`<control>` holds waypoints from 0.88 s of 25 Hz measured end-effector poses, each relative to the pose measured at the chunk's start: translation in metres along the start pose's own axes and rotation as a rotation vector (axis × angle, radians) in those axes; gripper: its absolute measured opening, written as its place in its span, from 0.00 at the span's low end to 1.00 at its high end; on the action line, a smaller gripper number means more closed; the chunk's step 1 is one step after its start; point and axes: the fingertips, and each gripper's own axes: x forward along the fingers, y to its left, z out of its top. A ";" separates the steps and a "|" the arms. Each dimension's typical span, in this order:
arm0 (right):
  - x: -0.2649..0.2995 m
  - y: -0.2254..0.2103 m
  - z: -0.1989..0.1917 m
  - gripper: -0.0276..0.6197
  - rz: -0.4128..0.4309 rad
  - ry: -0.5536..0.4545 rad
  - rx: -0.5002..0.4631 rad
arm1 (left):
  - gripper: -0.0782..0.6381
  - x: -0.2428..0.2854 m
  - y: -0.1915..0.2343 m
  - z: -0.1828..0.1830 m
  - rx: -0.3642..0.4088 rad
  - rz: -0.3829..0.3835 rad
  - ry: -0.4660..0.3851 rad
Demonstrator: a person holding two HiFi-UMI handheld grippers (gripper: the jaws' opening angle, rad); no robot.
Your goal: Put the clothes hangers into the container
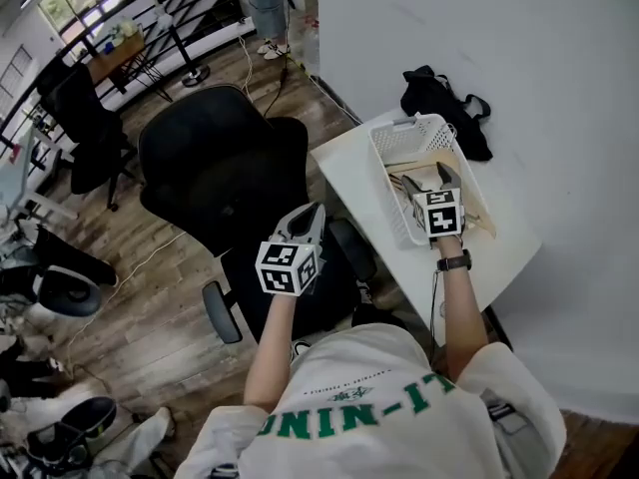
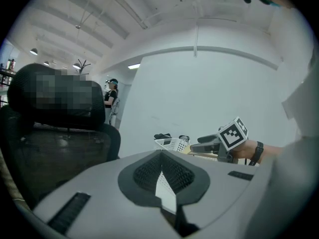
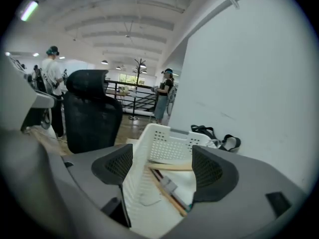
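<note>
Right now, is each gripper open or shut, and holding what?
Left gripper: shut, empty.
Right gripper: open over the basket, holding nothing.

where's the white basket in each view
Head view: basket upper right, on the table.
Left gripper view: small, just right of centre.
Right gripper view: large, lower centre.
Shared landmark: the black bag just past the basket's far end, seen in the left gripper view and the right gripper view too.
</note>
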 end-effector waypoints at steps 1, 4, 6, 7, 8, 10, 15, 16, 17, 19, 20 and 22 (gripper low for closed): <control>-0.001 0.021 0.005 0.61 0.042 -0.014 0.011 | 0.12 -0.011 0.007 -0.001 -0.004 0.019 -0.006; -0.007 0.089 0.016 0.57 0.177 -0.047 0.022 | 0.12 -0.046 0.026 -0.001 -0.014 0.072 -0.042; -0.009 0.133 0.024 0.55 0.256 -0.071 0.009 | 0.12 -0.069 0.040 0.001 -0.008 0.118 -0.070; -0.010 0.153 0.029 0.53 0.289 -0.083 0.001 | 0.12 -0.079 0.046 0.002 -0.001 0.145 -0.078; -0.012 0.171 0.034 0.51 0.316 -0.095 -0.004 | 0.12 -0.089 0.052 0.002 0.006 0.173 -0.085; -0.017 0.203 0.045 0.46 0.356 -0.122 -0.002 | 0.12 -0.111 0.063 0.000 0.009 0.228 -0.097; -0.042 0.272 0.082 0.35 0.449 -0.240 0.007 | 0.12 -0.170 0.092 -0.003 -0.008 0.355 -0.124; -0.047 0.284 0.088 0.32 0.463 -0.266 -0.004 | 0.12 -0.180 0.097 -0.002 -0.009 0.375 -0.129; -0.052 0.294 0.093 0.28 0.474 -0.289 -0.019 | 0.12 -0.189 0.102 -0.002 -0.008 0.394 -0.135; -0.060 0.312 0.103 0.21 0.489 -0.329 -0.036 | 0.12 -0.205 0.109 0.001 -0.005 0.432 -0.150; -0.064 0.320 0.108 0.18 0.496 -0.344 -0.035 | 0.12 -0.212 0.112 0.003 -0.006 0.449 -0.160; -0.073 0.330 0.118 0.11 0.508 -0.370 -0.017 | 0.12 -0.225 0.116 0.008 -0.006 0.475 -0.180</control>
